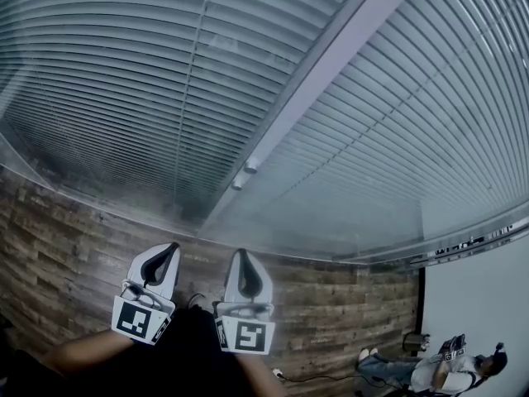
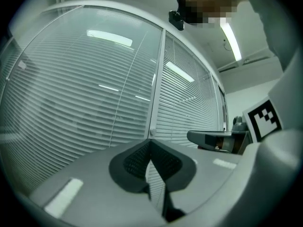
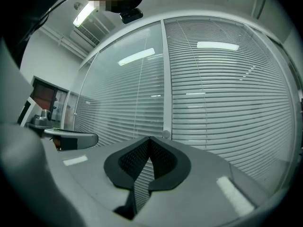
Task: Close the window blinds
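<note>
Horizontal window blinds hang behind two glass panes, a darker left pane (image 1: 124, 73) and a paler right pane (image 1: 430, 139). A pale upright frame post (image 1: 331, 64) divides them and carries two small round knobs (image 1: 244, 174). My left gripper (image 1: 171, 246) and right gripper (image 1: 244, 253) are held side by side below the glass, short of it, both shut with nothing between the jaws. In the left gripper view the tips (image 2: 150, 143) meet just under a knob (image 2: 152, 133). The right gripper view shows its tips (image 3: 149, 140) below the same post's knob (image 3: 165, 134).
A strip of wood planking (image 1: 66, 246) runs below the glass. A person (image 1: 438, 370) sits low at the far right beside a white wall (image 1: 479, 296). A thin cable (image 1: 314, 379) lies near them.
</note>
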The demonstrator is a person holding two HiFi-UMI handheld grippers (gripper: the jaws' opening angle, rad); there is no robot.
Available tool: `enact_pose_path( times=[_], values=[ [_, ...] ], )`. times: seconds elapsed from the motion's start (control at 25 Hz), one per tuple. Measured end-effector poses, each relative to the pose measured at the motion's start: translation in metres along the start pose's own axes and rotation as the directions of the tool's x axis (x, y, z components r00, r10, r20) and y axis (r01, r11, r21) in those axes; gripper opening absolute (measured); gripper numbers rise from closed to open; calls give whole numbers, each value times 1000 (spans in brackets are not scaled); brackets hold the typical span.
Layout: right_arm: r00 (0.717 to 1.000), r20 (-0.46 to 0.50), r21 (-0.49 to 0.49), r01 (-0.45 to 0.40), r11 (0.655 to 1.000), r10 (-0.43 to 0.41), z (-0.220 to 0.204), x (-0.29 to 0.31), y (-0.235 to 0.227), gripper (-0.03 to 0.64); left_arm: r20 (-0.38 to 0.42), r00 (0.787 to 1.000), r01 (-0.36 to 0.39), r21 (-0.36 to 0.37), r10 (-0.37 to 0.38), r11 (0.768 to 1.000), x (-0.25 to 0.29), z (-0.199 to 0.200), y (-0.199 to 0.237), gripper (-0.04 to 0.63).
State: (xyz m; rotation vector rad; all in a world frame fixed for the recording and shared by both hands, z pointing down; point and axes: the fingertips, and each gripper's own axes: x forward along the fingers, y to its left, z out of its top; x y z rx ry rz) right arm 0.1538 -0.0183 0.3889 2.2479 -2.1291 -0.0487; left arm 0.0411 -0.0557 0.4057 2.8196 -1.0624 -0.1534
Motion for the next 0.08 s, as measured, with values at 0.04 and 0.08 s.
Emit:
enact_pose_path(
  times=[0.04,0.08],
  values=[
    [1000,2,2,-1,1000,1,0,0,1,0,2,1000,1,8,-1,1000,-2,2,-2,2],
    [1000,3,4,-2,1000,2,0,-1,1,0,3,1000,1,17,-1,1000,-3,3,-3,2]
  ],
)
